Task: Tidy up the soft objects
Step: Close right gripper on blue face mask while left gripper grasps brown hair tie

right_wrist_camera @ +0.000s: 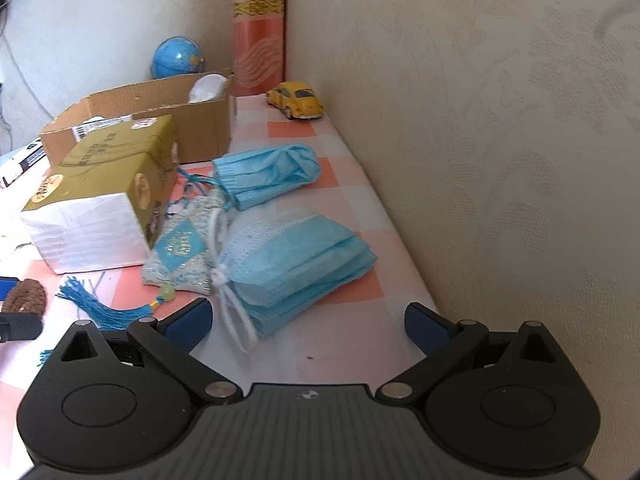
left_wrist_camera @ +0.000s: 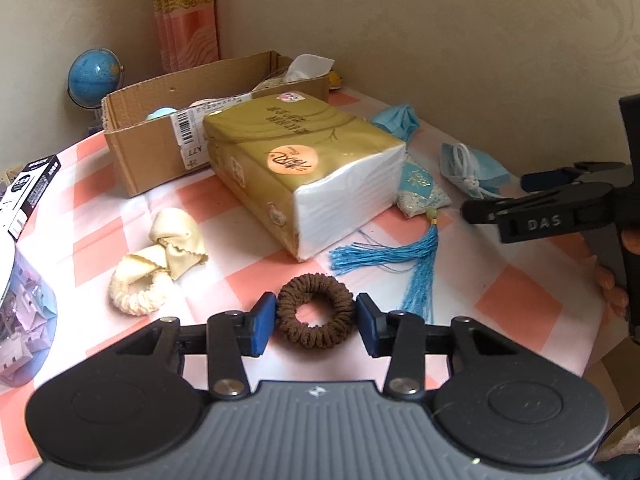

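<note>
My left gripper (left_wrist_camera: 316,322) straddles a brown scrunchie (left_wrist_camera: 316,311) on the checked tablecloth; the blue pads touch its two sides. A cream scrunchie with a cloth (left_wrist_camera: 158,264) lies to its left. A gold tissue pack (left_wrist_camera: 304,168) lies in the middle. A blue sachet with a tassel (left_wrist_camera: 420,196) and two folded blue masks (left_wrist_camera: 472,170) lie to the right. My right gripper (right_wrist_camera: 308,322) is open and empty, just in front of the nearer mask (right_wrist_camera: 304,256); the far mask (right_wrist_camera: 266,174) lies behind. An open cardboard box (left_wrist_camera: 160,144) stands at the back.
A blue globe (left_wrist_camera: 94,74) and a rolled mat (right_wrist_camera: 260,28) stand in the corner. A yellow toy car (right_wrist_camera: 298,100) sits by the wall on the right. A black-and-white box (left_wrist_camera: 30,192) and a clear tub (left_wrist_camera: 20,312) are at the left edge.
</note>
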The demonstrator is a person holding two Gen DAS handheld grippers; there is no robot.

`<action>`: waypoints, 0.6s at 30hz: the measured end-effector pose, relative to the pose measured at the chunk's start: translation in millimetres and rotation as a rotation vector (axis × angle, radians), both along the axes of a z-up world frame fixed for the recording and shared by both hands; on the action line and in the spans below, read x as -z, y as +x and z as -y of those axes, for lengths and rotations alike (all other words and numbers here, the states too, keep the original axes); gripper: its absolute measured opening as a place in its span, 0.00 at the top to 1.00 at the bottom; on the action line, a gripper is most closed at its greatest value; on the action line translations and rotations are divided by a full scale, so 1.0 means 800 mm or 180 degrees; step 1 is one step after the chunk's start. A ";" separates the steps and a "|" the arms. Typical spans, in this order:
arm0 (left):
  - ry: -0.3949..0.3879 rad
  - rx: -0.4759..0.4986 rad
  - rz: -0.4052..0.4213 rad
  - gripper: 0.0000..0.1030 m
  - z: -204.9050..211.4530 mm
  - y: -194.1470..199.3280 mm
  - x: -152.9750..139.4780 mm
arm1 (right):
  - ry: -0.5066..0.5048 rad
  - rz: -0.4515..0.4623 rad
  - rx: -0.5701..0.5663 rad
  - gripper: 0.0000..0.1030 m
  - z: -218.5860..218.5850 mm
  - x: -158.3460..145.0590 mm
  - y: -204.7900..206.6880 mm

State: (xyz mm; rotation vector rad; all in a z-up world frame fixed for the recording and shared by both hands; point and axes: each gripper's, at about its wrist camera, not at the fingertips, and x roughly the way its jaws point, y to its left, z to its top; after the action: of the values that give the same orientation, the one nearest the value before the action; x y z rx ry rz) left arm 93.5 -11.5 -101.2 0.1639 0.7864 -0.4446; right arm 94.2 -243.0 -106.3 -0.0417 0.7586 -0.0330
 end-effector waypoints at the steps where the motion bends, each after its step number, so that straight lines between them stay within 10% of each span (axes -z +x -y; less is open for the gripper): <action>1: -0.0009 -0.0004 -0.0003 0.59 -0.002 0.000 0.000 | -0.0003 -0.0018 0.0040 0.00 0.003 -0.001 -0.001; 18: -0.0024 0.0015 -0.0002 0.59 -0.003 0.000 0.000 | -0.0146 0.0001 0.0276 0.00 -0.007 -0.017 0.022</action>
State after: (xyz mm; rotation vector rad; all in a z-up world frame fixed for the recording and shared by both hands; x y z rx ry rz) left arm 93.2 -8.8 -101.5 0.1587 0.7851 -0.4522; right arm 111.7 -237.8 -92.8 -0.0525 0.7590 -0.1329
